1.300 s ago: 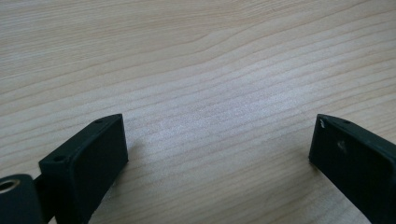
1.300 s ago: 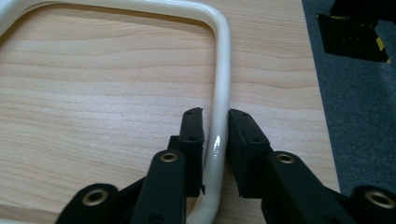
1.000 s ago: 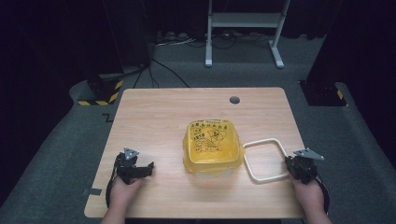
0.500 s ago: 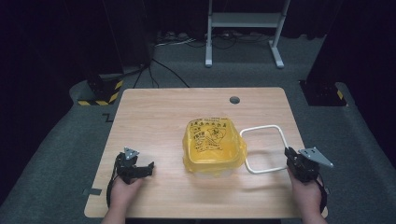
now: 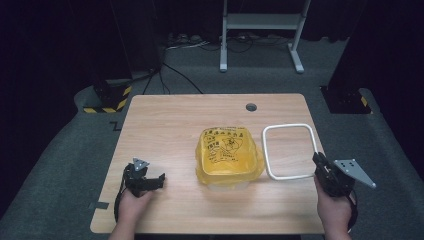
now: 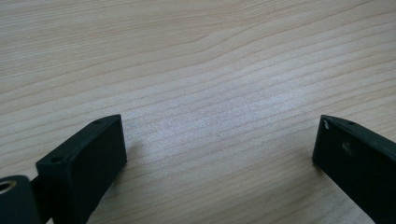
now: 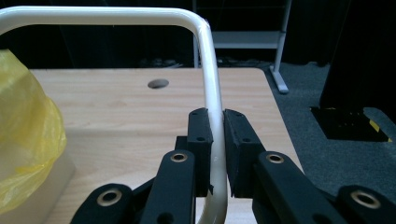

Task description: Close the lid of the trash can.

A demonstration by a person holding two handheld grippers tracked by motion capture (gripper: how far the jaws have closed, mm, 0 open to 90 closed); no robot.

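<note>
A white rounded-square frame [image 5: 289, 151] hangs above the table's right side, lifted off the wood. My right gripper [image 5: 321, 169] is shut on its near right edge; in the right gripper view the white bar [image 7: 212, 100] runs up between the two pads [image 7: 200, 149]. A clear tub lined with a yellow printed bag [image 5: 228, 155] stands at the table's middle, left of the frame, and shows as a yellow bag [image 7: 25, 135] in the right gripper view. My left gripper [image 5: 150, 182] rests low at the front left, jaws wide open over bare wood [image 6: 219, 116], nothing between them.
The wooden table [image 5: 165, 125] has a round cable hole [image 5: 251, 107] near its far edge. Beyond it stand a white metal stand [image 5: 260, 30], cables on grey carpet, and black-and-yellow striped feet [image 5: 107, 106] at the left.
My right gripper has risen with the white frame, which has come up off the table and now tilts above it. The left gripper and the tub have stayed put.
</note>
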